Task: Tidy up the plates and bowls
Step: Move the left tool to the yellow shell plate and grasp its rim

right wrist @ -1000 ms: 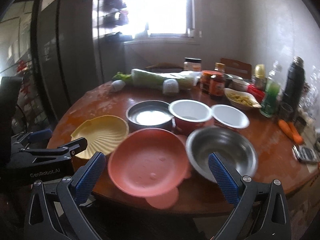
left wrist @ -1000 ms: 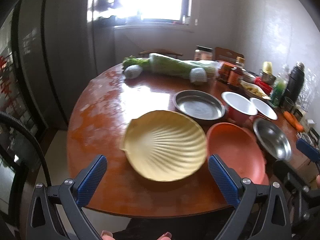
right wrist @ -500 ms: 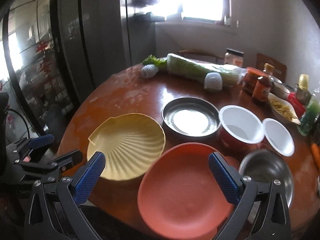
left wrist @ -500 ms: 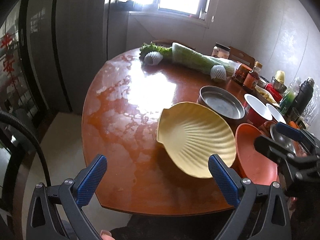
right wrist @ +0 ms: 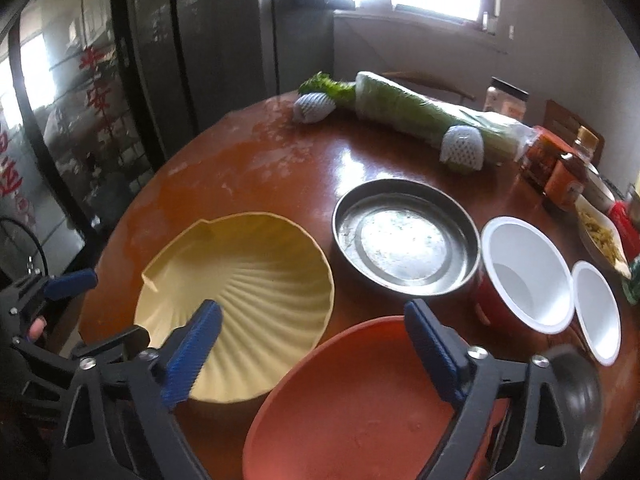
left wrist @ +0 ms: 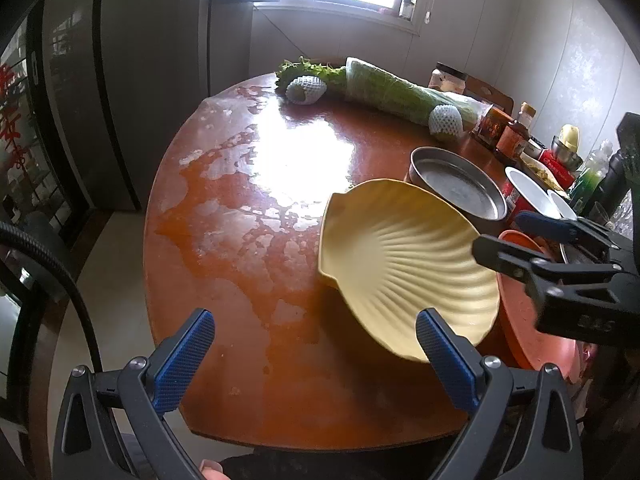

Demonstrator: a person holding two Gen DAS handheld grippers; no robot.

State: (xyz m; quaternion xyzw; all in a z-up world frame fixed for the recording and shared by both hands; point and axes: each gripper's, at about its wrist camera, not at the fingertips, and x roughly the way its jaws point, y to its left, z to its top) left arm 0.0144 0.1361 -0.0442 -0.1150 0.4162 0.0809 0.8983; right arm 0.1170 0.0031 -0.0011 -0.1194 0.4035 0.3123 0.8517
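Vs 1 s ago both grippers have swung left & dipped: the left gripper (left wrist: pixel 314 354) stays spread, nothing between its pads, bare round table (left wrist: pixel 248 248) ahead & to its left, the yellow shell plate (left wrist: pixel 404 260) now by its right finger w/ the rim overlapping that pad. The right gripper (right wrist: pixel 312 342) is closing w/ nothing pinched: left pad over the shell plate's near rim, right pad over the far rim of the orange plate (right wrist: pixel 360 408), which overlaps the shell plate's edge. Steel pan (right wrist: pixel 406 236) sits ahead, red bowl (right wrist: pixel 524 276) & small white bowl (right wrist: pixel 596 312) to the right, near table edge just below both.

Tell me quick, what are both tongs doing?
Left tongs: open, holding nothing.
Right tongs: closing, nothing gripped yet; the shell plate and orange plate lie below.
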